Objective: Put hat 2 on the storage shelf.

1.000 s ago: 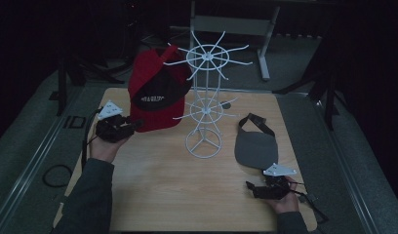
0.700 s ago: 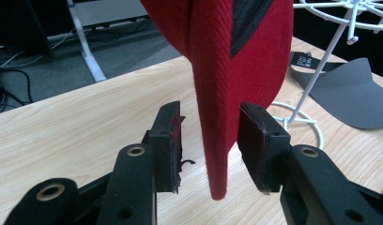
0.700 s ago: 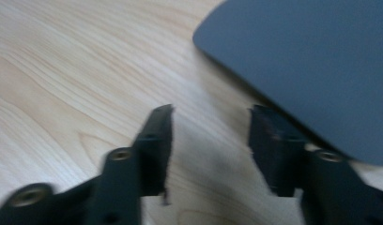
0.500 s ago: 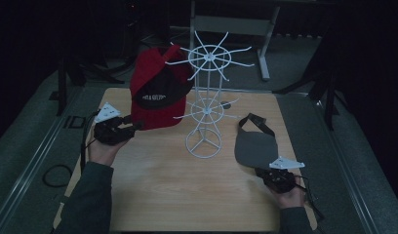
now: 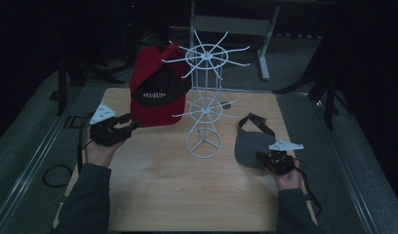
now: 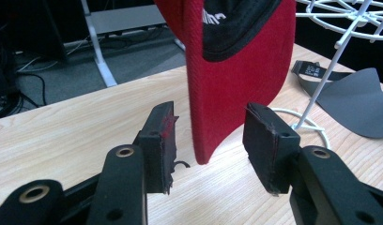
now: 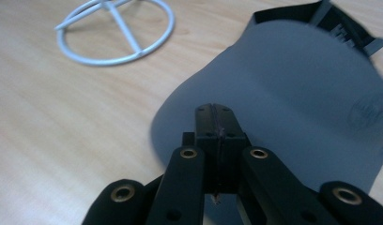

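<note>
A red cap (image 5: 158, 97) with a black front panel hangs on the white wire rack (image 5: 204, 97). Its brim (image 6: 236, 93) points down between the jaws of my left gripper (image 6: 210, 122). Those jaws have just been opening and stand apart on either side of the brim without touching it. At the left of the table, my left gripper (image 5: 130, 124) sits beside the cap. A grey visor (image 5: 248, 146) lies flat at the right. My right gripper (image 5: 263, 157) hovers over its near edge. The jaws of the right gripper (image 7: 215, 110) are pressed together above the visor (image 7: 283, 79), nothing visible between them.
The rack's ring base (image 7: 117, 35) stands on the wooden table (image 5: 158, 195), left of the visor. The visor's black strap (image 5: 255, 122) lies behind it. A metal frame (image 5: 236, 24) stands on the floor beyond the table.
My right gripper has risen and moved from the table's front edge up to the visor, and its jaws have shut. The left jaws have spread wider around the cap's brim.
</note>
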Tool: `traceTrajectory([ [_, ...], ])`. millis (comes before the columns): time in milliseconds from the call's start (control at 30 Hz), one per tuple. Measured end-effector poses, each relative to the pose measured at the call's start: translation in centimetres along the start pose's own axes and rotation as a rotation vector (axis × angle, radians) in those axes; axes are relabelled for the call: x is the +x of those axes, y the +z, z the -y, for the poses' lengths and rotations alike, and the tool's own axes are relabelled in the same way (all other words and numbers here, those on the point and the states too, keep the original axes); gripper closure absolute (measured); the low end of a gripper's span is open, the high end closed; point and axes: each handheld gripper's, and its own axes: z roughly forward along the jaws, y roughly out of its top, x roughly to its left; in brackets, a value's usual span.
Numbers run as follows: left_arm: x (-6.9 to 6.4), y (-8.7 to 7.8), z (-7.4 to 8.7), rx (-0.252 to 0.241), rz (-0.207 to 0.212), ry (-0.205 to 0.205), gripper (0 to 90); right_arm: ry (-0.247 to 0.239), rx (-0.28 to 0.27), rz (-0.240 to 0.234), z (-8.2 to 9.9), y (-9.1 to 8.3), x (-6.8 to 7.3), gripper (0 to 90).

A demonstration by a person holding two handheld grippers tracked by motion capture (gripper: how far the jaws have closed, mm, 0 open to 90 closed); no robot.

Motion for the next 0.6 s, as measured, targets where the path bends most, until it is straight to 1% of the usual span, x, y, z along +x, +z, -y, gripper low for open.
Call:
traceTrajectory([
  [67,0.0,0.0,0.0,0.0,-0.003,-0.001,54.7,0.009,-0.004,0.01,-0.7,0.4,-0.6,90.0],
  [100,0.1,-0.1,0.0,-0.004,-0.004,-0.003,54.7,0.022,-0.012,0.018,-1.4,0.7,-1.2,90.0],
  [133,0.1,-0.1,0.0,-0.004,-0.004,-0.003,54.7,0.022,-0.012,0.018,-1.4,0.7,-1.2,90.0],
  [167,0.2,-0.2,0.0,-0.004,-0.007,-0.004,54.7,0.033,-0.025,0.025,-2.1,1.0,-1.8,90.0],
  [200,0.2,-0.2,0.0,-0.004,-0.007,-0.004,54.7,0.033,-0.025,0.025,-2.1,1.0,-1.8,90.0],
  [233,0.2,-0.2,0.0,-0.005,-0.008,-0.005,54.7,0.039,-0.03,0.041,-2.8,1.3,-2.3,90.0],
  [300,0.2,-0.2,0.0,-0.005,-0.009,-0.003,54.7,0.042,-0.031,0.047,-3.0,1.4,-2.5,90.0],
  [333,0.2,-0.2,0.0,-0.005,-0.009,-0.003,54.7,0.048,-0.036,0.058,-3.5,1.7,-3.0,90.0],
  [367,0.2,-0.1,0.0,-0.004,-0.008,-0.002,54.7,0.048,-0.036,0.058,-3.5,1.7,-3.0,90.0],
  [400,0.2,-0.2,0.0,-0.002,-0.01,0.001,54.4,0.05,-0.045,0.072,-4.2,2.0,-3.6,90.0],
  [433,0.2,-0.2,0.0,-0.002,-0.01,0.001,54.4,0.05,-0.045,0.072,-4.2,2.0,-3.6,90.0],
  [467,0.3,-0.2,0.0,-0.003,-0.009,-0.001,54.4,0.044,-0.046,0.087,-4.8,2.3,-4.0,90.0],
  [500,0.3,-0.2,0.0,-0.003,-0.009,-0.001,54.4,0.044,-0.046,0.087,-4.8,2.3,-4.0,90.0],
  [533,0.3,-0.2,-0.1,-0.005,-0.01,-0.004,54.4,0.05,-0.047,0.101,-5.5,2.5,-4.4,90.0],
  [567,0.3,-0.2,-0.1,-0.005,-0.01,-0.004,54.4,0.05,-0.047,0.101,-5.5,2.5,-4.4,90.0],
  [600,0.4,-0.3,-0.1,-0.007,-0.01,-0.003,54.4,0.044,-0.04,0.122,-6.1,2.8,-4.9,90.0],
])
